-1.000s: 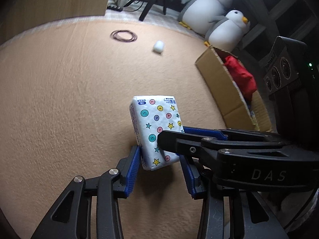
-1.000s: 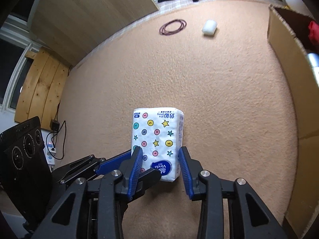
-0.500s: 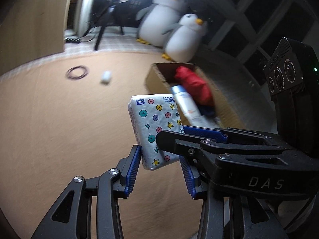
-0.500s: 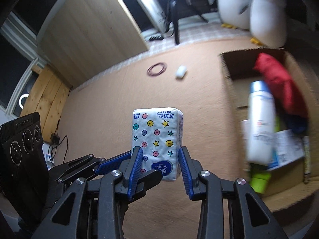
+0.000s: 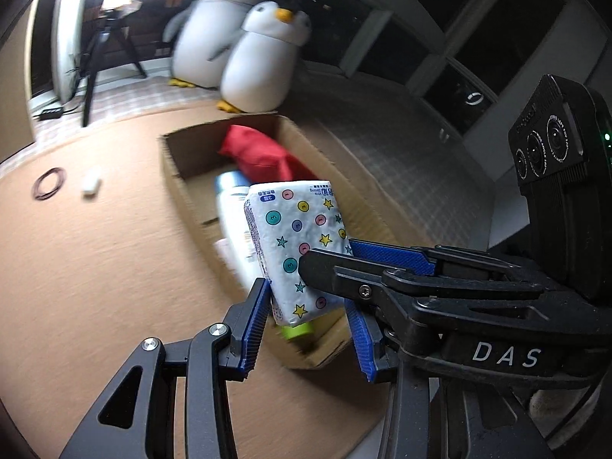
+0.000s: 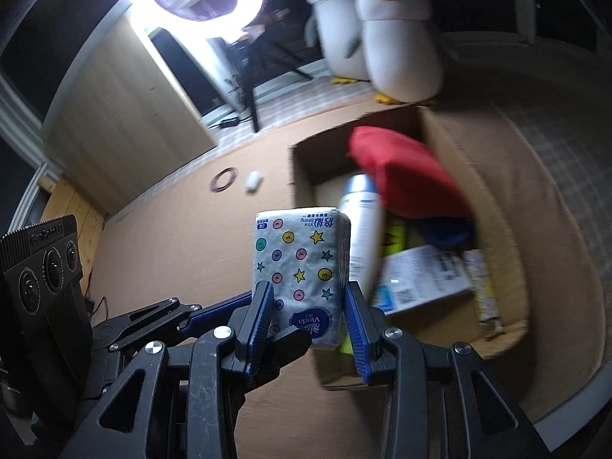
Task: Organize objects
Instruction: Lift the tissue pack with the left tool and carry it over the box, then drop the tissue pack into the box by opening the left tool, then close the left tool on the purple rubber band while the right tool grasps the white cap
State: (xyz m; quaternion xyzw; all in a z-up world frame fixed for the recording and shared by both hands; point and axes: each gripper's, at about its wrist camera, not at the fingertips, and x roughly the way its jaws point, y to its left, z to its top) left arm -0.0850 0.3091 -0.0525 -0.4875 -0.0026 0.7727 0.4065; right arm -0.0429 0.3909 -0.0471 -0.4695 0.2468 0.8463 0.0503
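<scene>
Above carpet (image 5: 95,267), claws (image 6: 309,321) clamp tissue pack (image 6: 302,264).

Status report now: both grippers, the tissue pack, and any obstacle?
Left gripper and right gripper both shut on tissue pack. Pack in the air beside open cardboard box. Box already crowded: red bag, spray can.

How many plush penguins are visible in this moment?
2. Both stand on the checked floor past the cardboard box: the larger penguin behind, the smaller penguin in front, touching it. Others may sit outside the frames.
</scene>
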